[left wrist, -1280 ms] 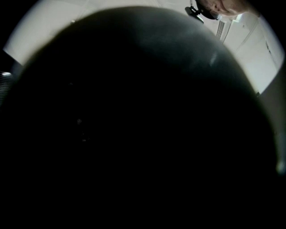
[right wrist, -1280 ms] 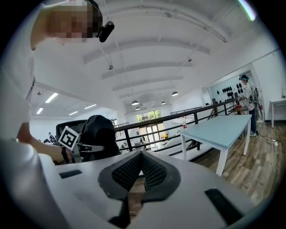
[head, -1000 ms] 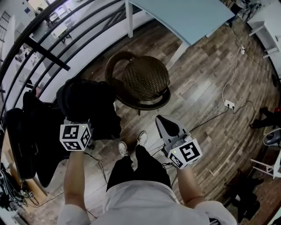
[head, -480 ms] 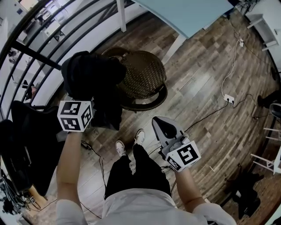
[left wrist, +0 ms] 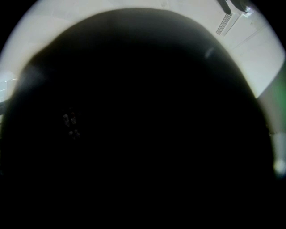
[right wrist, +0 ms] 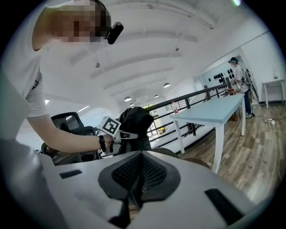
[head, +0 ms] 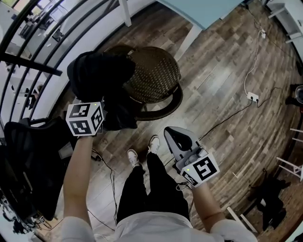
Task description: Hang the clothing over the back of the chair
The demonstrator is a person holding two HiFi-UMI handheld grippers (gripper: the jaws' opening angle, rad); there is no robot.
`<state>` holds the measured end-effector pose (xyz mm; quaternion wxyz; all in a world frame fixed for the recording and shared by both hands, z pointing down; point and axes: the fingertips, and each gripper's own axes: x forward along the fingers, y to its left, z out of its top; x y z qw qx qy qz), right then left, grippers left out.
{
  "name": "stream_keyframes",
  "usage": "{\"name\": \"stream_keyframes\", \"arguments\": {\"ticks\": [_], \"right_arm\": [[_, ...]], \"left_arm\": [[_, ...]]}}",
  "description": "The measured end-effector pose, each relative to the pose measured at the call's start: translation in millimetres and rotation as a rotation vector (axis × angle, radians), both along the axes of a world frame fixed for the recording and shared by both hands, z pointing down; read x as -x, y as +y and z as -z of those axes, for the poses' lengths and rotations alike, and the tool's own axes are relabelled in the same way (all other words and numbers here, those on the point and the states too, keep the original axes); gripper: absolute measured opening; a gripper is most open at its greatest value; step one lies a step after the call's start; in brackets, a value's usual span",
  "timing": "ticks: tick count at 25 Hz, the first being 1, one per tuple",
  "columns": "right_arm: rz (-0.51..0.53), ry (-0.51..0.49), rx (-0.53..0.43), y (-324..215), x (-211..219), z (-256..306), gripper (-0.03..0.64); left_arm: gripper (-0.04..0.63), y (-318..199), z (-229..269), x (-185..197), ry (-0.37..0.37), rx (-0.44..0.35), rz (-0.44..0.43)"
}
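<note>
A bundled black garment [head: 99, 71] rests against the left back rim of the brown wicker chair [head: 156, 75], and part of it hangs down the outside. My left gripper [head: 98, 100] is shut on the garment, its jaws buried in the cloth. In the left gripper view the black cloth [left wrist: 134, 134] fills almost the whole picture. The right gripper view shows the left gripper [right wrist: 129, 134] biting into the garment [right wrist: 136, 118]. My right gripper [head: 171, 133] is shut and empty, low beside the person's legs, apart from the chair.
A light blue table [head: 203, 9] stands beyond the chair, and a black railing [head: 28, 61] runs along the left. A black office chair [head: 33, 156] is at the left. Cables and a power strip [head: 252, 97] lie on the wooden floor. Another person [right wrist: 237, 71] stands far off.
My left gripper carried the garment rightward and down from beside the chair onto its back rim. My right gripper sank a little and stayed shut.
</note>
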<state>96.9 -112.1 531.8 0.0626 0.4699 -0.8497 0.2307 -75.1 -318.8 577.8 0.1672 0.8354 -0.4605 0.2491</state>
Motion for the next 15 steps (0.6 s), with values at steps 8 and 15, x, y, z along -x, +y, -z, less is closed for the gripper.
{"name": "stream_keyframes", "arguments": {"ticks": [8,15], "right_arm": [[-0.015,-0.033,0.024,-19.5,-11.7,-37.6,0.018],[0.024,-0.061,0.018,-31.7,-6.3,-43.8,0.018]], "left_arm": [[0.118,-12.6,-47.8,-11.1,-0.060,0.034,0.002],[0.140,-24.3,-79.0,-31.2,-0.119,0.081,0.014]]}}
